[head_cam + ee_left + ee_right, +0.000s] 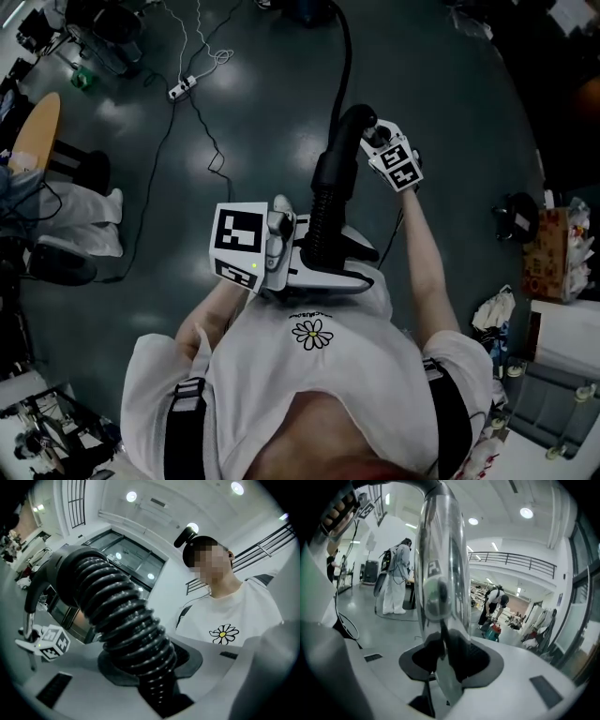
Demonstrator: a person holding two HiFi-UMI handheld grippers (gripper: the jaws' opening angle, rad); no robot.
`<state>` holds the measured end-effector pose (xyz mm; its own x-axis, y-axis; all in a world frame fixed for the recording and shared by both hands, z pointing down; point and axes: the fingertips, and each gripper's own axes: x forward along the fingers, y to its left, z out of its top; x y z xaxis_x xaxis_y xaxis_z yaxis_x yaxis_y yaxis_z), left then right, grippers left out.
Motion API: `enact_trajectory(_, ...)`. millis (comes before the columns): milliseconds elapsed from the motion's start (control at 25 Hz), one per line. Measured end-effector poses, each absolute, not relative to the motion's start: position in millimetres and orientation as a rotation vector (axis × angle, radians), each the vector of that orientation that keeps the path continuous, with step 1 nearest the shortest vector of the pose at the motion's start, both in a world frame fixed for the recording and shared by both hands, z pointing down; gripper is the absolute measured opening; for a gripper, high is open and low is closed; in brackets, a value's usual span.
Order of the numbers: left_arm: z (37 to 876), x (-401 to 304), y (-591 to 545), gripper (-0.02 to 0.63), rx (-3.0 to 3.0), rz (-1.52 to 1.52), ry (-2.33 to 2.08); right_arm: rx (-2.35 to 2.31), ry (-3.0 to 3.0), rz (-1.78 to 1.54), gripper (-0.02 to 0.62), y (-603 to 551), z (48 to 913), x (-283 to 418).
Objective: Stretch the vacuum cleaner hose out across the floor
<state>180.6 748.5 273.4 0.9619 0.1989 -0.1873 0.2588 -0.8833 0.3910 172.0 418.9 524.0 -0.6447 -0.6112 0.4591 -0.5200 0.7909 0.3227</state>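
Ribbed vacuum hose (pixel 122 620) sits clamped in our left gripper (pixel 366 265), frame centre. Just above, our right gripper (pixel 370 136) clamps its smooth curved end; we see the rest run over the floor (pixel 450 94) toward top centre.

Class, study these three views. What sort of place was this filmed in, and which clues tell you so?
Probably a large workshop or lab hall: a bare dark floor with a power strip lying on it, a railed upper gallery, and other people at work in the background.
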Motion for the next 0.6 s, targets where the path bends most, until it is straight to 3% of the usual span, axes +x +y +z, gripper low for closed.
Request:
enact_trajectory(120, 277.2, 179.2, 751.3, 0.138, 2.749, -0.076, 0.363, 0.871, -2.315, -0.457, 0.150, 363.6, 449.7, 172.2)
enact_trajectory(280, 286.6, 184.4, 737.2, 0.138, 2.940, 0.038, 0.329, 1.028, -2.184, -0.949, 0.150, 309.4, 284.1, 172.9)
enact_trajectory(600, 281.0, 146.0, 651.5, 0.138, 3.167, -0.061, -0.177, 1.217, -1.657, -1.782, 0.151, 359.4, 55.3, 175.8)
